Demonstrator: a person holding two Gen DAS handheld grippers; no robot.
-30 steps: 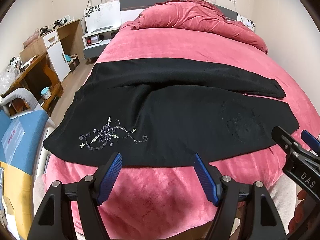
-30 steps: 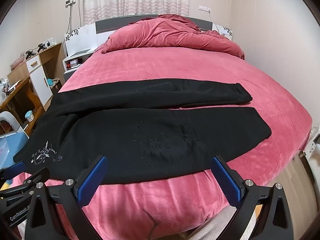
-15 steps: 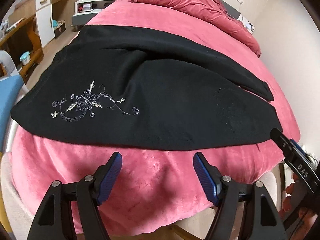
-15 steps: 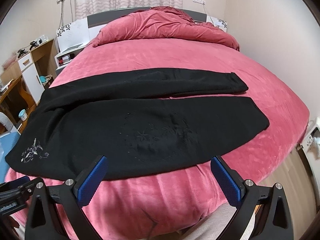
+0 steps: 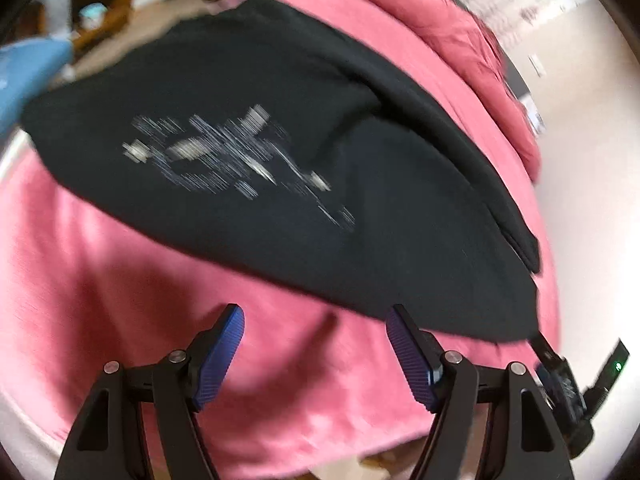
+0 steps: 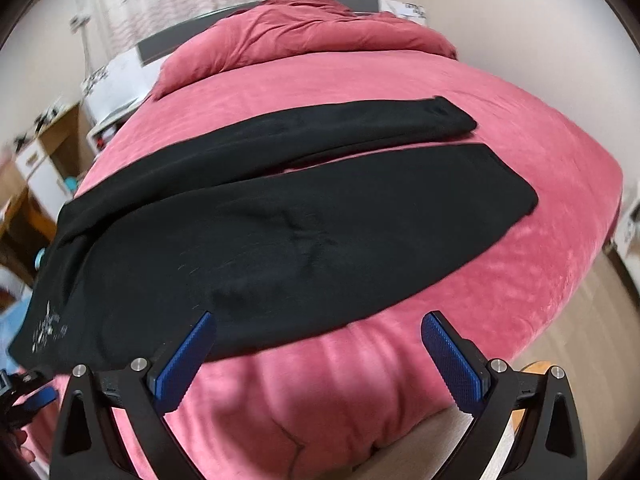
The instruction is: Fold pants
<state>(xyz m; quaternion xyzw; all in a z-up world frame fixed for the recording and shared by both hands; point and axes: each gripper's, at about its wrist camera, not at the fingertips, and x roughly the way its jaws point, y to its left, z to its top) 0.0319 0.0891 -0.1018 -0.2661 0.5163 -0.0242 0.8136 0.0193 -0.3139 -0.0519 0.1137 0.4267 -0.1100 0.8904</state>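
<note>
Black pants (image 6: 280, 232) lie spread flat across a pink bed, both legs pointing right and the waist end at the left. A silver embroidered flower marks the waist end (image 5: 224, 160), blurred in the left wrist view. My left gripper (image 5: 316, 316) hangs open just short of the pants' near edge, over the pink cover. My right gripper (image 6: 318, 322) is open too, its left fingertip (image 6: 202, 328) at the near hem of the front leg. Neither holds anything. The other gripper shows at the edge of each view (image 5: 560, 372) (image 6: 24, 396).
The pink bed (image 6: 520, 128) fills most of both views, with a bunched pink duvet (image 6: 304, 28) at the headboard. A wooden desk and white cabinet (image 6: 44, 160) stand along the left wall. Bare floor (image 6: 592, 312) shows at the right of the bed.
Both grippers have moved in closer and lower toward the near edge of the pants. The left wrist view has swung and blurred. Both stay open.
</note>
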